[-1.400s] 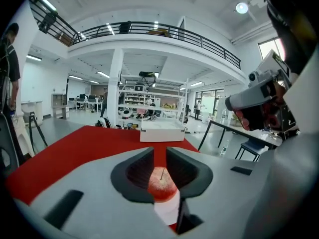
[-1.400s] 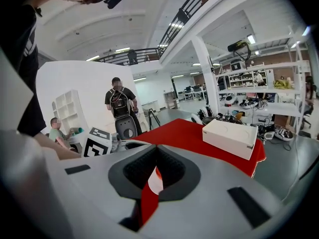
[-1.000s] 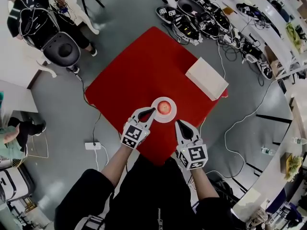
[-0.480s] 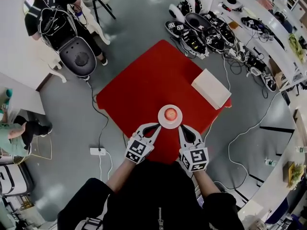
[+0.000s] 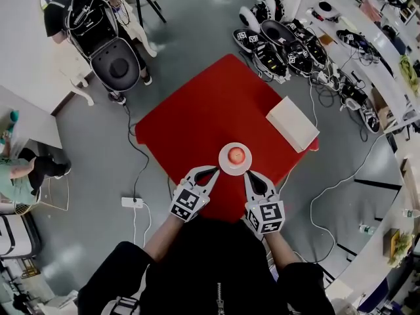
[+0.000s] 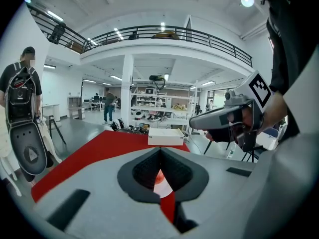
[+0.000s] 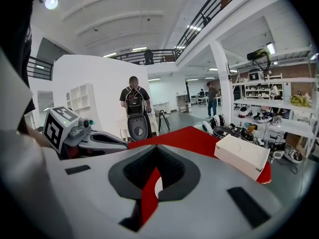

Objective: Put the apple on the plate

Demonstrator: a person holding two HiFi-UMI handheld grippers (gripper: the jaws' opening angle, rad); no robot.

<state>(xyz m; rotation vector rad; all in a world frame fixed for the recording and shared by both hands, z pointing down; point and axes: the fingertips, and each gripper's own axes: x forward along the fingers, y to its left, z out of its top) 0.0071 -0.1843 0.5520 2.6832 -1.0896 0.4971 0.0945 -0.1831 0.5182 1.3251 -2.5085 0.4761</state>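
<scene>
A red apple (image 5: 237, 155) sits on a small white plate (image 5: 226, 167) near the front edge of the red table (image 5: 203, 113). My left gripper (image 5: 215, 170) is shut and empty, its tips just short of the plate's left front rim. My right gripper (image 5: 248, 174) is shut too and holds nothing, close to the plate's right front rim. In the left gripper view, a sliver of the apple (image 6: 157, 176) and plate (image 6: 165, 186) shows through the gap behind the closed jaws of that gripper (image 6: 160, 148). The right gripper view shows only a strip of the plate (image 7: 158, 187).
A white box (image 5: 293, 124) lies on the table's right corner. Several marker-tagged devices (image 5: 275, 41) and cables cover the floor beyond. A person with a backpack (image 5: 88, 8) stands by a chair (image 5: 117, 64) at the far left. A power strip (image 5: 131, 202) lies on the floor.
My left gripper has drawn back from the plate's left side toward the table's front edge. The apple stays on the plate. The right gripper has hardly moved.
</scene>
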